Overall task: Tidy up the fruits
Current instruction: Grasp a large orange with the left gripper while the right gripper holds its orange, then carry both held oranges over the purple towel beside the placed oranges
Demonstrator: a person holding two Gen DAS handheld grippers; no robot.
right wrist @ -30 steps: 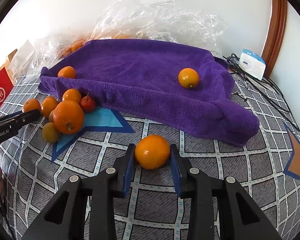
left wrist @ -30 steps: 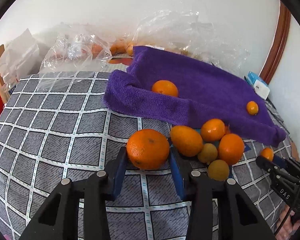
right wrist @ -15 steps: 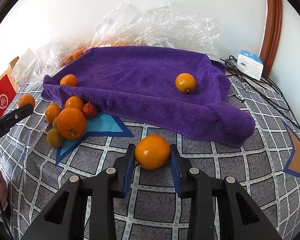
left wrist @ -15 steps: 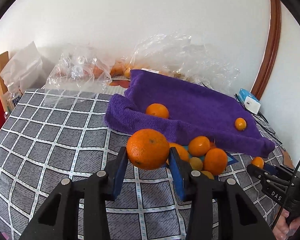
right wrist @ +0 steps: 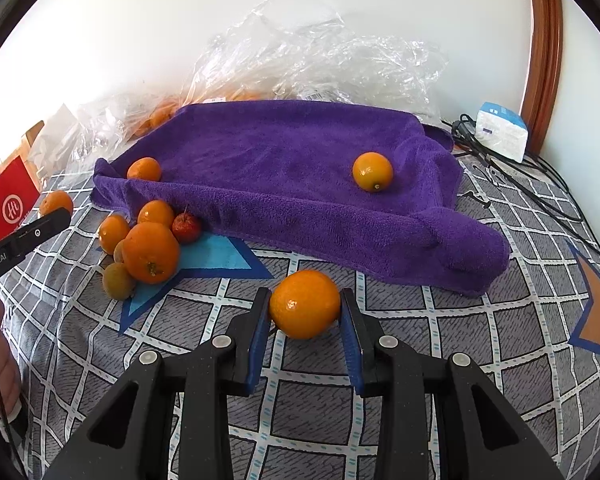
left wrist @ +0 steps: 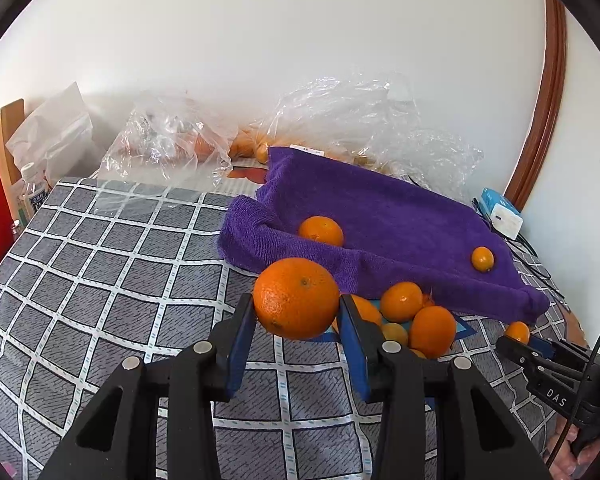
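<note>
Lifted clear of checked cloth (left wrist: 112, 264), dimpled round orange (left wrist: 296, 298).

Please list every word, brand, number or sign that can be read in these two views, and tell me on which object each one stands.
"DAS": white letters on the right gripper, seen in the left wrist view.
"nRobot.AI": on the left gripper, cut off by the picture's edge.
A white round logo on the red bag; its characters in the other view are cut off.
Bottle label, blue and white box, white tag on the plastic bag: too small to read.

Eight oranges (right wrist: 151, 253), two greenish-brown fruits (right wrist: 118, 281), one small red fruit (right wrist: 187, 228), one purple towel (right wrist: 292, 168).
</note>
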